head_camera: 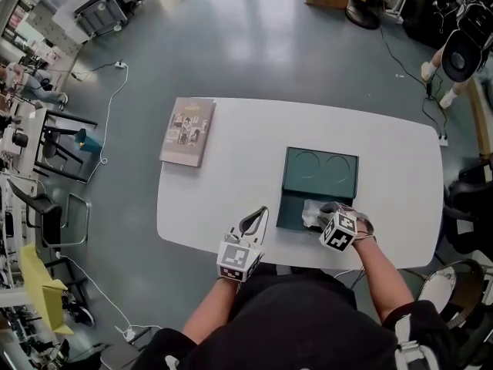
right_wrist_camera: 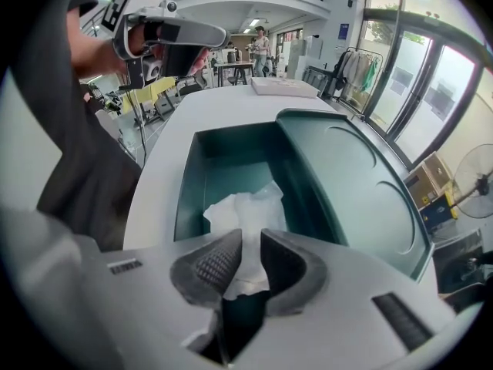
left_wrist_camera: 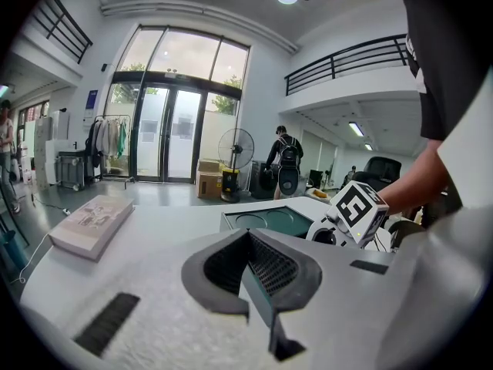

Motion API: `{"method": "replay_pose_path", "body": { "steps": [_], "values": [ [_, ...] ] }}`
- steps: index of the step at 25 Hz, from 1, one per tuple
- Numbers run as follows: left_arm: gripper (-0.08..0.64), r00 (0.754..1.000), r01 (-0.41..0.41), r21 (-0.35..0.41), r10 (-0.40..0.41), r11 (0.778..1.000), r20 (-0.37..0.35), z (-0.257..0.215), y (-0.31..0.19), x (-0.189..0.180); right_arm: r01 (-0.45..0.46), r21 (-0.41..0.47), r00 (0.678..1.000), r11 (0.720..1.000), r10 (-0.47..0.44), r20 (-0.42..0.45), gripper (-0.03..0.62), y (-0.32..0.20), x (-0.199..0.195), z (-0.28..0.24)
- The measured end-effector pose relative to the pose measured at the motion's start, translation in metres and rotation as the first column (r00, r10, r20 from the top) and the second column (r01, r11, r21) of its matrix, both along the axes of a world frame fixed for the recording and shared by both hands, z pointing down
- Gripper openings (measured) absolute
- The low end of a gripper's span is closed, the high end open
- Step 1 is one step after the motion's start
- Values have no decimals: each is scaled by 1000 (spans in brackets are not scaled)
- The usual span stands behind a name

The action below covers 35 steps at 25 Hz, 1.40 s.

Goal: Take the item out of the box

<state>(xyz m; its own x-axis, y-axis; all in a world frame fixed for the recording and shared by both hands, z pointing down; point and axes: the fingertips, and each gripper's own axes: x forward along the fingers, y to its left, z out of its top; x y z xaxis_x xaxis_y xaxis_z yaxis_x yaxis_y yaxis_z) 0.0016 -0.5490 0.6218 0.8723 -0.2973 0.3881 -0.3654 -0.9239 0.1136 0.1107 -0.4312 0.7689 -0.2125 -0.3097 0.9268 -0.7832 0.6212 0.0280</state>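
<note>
A dark green box (head_camera: 291, 210) lies open near the table's front edge, its lid (head_camera: 320, 172) folded back flat behind it. Inside lies a crumpled white wrapped item (head_camera: 312, 213). My right gripper (head_camera: 330, 210) reaches into the box from the front. In the right gripper view the white item (right_wrist_camera: 246, 210) fills the narrow gap between the right gripper (right_wrist_camera: 245, 257) pads, pinched at its near end, and still rests on the box floor (right_wrist_camera: 231, 156). My left gripper (head_camera: 258, 216) hovers over the table left of the box, and the left gripper (left_wrist_camera: 248, 241) pads meet with nothing between them.
A book (head_camera: 187, 131) lies flat at the table's far left corner. The white table (head_camera: 231, 168) is bare between the book and the box. Chairs, cables and equipment stand on the floor around the table, and a person stands far off by a fan (left_wrist_camera: 237, 149).
</note>
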Motion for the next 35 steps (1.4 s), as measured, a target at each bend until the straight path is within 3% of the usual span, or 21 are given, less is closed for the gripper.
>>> {"method": "replay_pose_path", "body": {
  "steps": [9,21,29,35],
  "values": [
    [11,1000,-22,-11,22,1000,-1,3,-1,-2,-17,58,999,998,20,-41,13,-3,2,-6],
    [11,997,-68,3,68,998,-22,-3,2,3,-141,202,990,969,143,7,8,-10,-3,-56],
    [11,995,-92,16,93,996,-37,-10,0,6,-232,343,972,910,229,48,8,-20,-3,-106],
    [11,992,-107,25,108,994,-60,-18,-2,10,-315,462,947,829,305,99,8,-31,4,-148]
  ]
}}
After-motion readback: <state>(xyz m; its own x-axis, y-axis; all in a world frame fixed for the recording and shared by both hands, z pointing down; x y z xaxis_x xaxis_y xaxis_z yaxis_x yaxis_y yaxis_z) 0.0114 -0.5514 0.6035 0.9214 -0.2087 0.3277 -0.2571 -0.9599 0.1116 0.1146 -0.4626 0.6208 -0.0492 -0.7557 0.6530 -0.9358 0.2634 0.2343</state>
